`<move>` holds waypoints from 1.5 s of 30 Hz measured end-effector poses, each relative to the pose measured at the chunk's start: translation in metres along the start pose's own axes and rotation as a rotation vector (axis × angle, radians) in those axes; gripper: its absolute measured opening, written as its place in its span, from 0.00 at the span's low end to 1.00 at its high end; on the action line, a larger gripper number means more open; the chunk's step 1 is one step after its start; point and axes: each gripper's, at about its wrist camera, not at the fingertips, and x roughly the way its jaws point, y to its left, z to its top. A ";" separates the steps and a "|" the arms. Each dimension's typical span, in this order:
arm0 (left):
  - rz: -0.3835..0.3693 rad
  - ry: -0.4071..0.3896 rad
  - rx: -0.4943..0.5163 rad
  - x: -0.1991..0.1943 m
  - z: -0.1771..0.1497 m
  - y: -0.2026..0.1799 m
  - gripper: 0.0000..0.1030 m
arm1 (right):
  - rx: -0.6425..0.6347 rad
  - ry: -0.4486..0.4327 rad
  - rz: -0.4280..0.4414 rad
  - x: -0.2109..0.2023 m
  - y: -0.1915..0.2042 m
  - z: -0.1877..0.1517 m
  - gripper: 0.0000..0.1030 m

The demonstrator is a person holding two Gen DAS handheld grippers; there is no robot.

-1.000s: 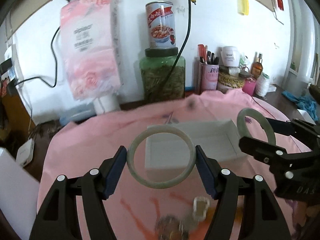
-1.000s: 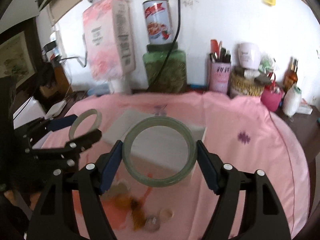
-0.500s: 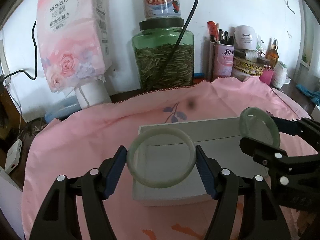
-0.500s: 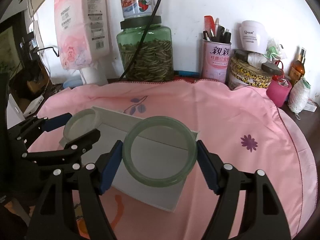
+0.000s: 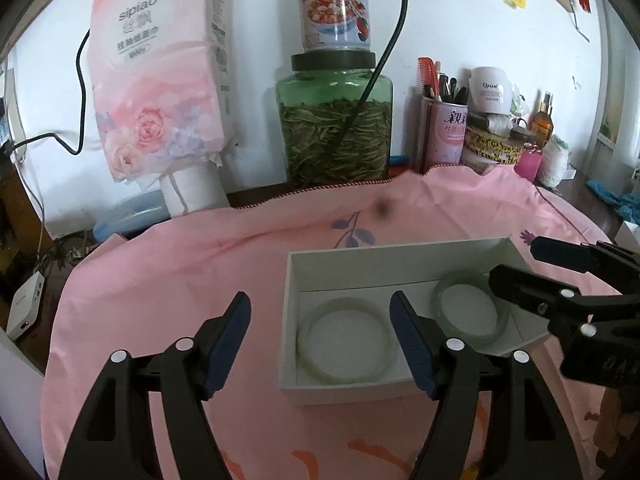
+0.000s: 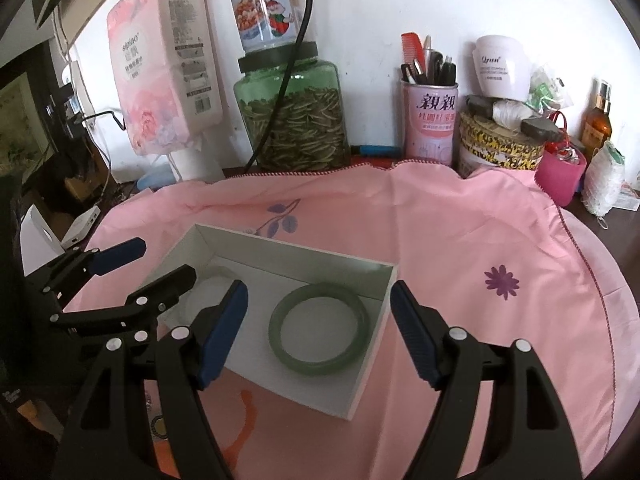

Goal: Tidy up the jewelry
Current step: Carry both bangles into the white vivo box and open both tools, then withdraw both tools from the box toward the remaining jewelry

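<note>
White box (image 6: 362, 354) on pink cloth (image 6: 460, 264) — holds pale bangle (image 5: 344, 338) and green bangle (image 6: 319, 329), flat, side by side. Left gripper (image 5: 320, 328), right gripper (image 6: 319, 326) — tilted downward above box, fingers apart, empty; left's just widened.

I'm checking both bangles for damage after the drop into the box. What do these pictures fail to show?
- Pale green bangle, right wrist view: mostly hidden behind the left gripper.
- Darker green jade bangle, left wrist view: far rim covered by the right gripper.
- Shallow white cardboard box, left wrist view: right end behind that gripper.
- Fine cracks: too small in either view.
</note>
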 end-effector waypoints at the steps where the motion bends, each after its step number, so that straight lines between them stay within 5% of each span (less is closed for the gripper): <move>1: -0.001 0.001 -0.003 0.000 -0.001 0.001 0.74 | 0.003 -0.002 0.002 -0.002 -0.001 -0.001 0.69; 13: -0.037 0.058 0.007 0.008 -0.012 -0.001 0.76 | 0.046 0.064 0.032 0.002 -0.006 -0.013 0.69; 20: -0.128 0.089 -0.047 0.010 -0.012 0.003 0.77 | 0.096 0.114 0.101 0.006 -0.013 -0.026 0.68; 28: -0.173 0.096 -0.062 0.001 -0.017 0.000 0.77 | 0.105 0.095 0.115 0.011 -0.011 -0.026 0.69; 39: -0.085 0.096 -0.075 -0.024 -0.028 0.021 0.77 | 0.061 0.050 0.093 -0.011 0.000 -0.019 0.68; 45: -0.068 0.136 -0.042 -0.068 -0.068 0.023 0.78 | -0.024 0.020 0.090 -0.052 0.025 -0.039 0.68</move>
